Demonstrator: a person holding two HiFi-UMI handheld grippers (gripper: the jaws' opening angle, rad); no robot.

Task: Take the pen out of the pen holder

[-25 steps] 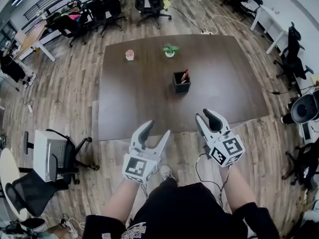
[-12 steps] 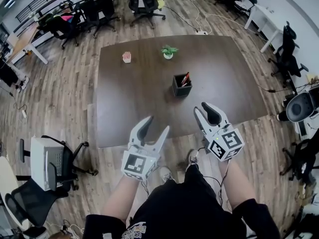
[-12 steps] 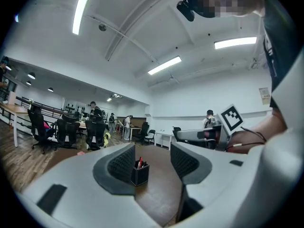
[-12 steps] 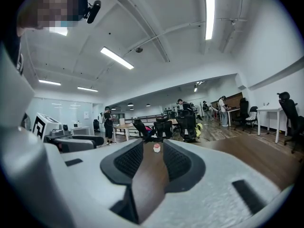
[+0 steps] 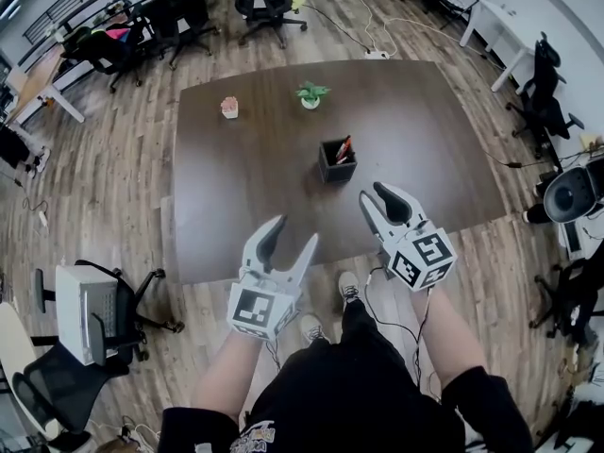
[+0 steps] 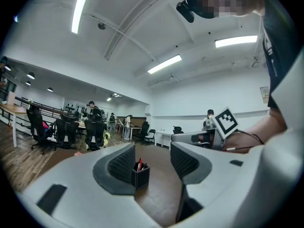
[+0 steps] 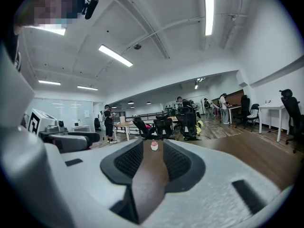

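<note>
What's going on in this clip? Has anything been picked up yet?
A person stands at the near edge of a dark table, with a hand-held gripper in each hand. The left hand-held gripper and the right hand-held gripper are both open and empty, short of the black pen holder in mid-table. The pens stand in it, untouched. A small plant and a pink item sit farther back.

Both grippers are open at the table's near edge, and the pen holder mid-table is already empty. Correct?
Not empty: a red pen sticks out of the pen holder, clear in the head view and the left gripper view. The rest stands: left gripper and right gripper are open at the near edge of the table, with the holder mid-table.
</note>
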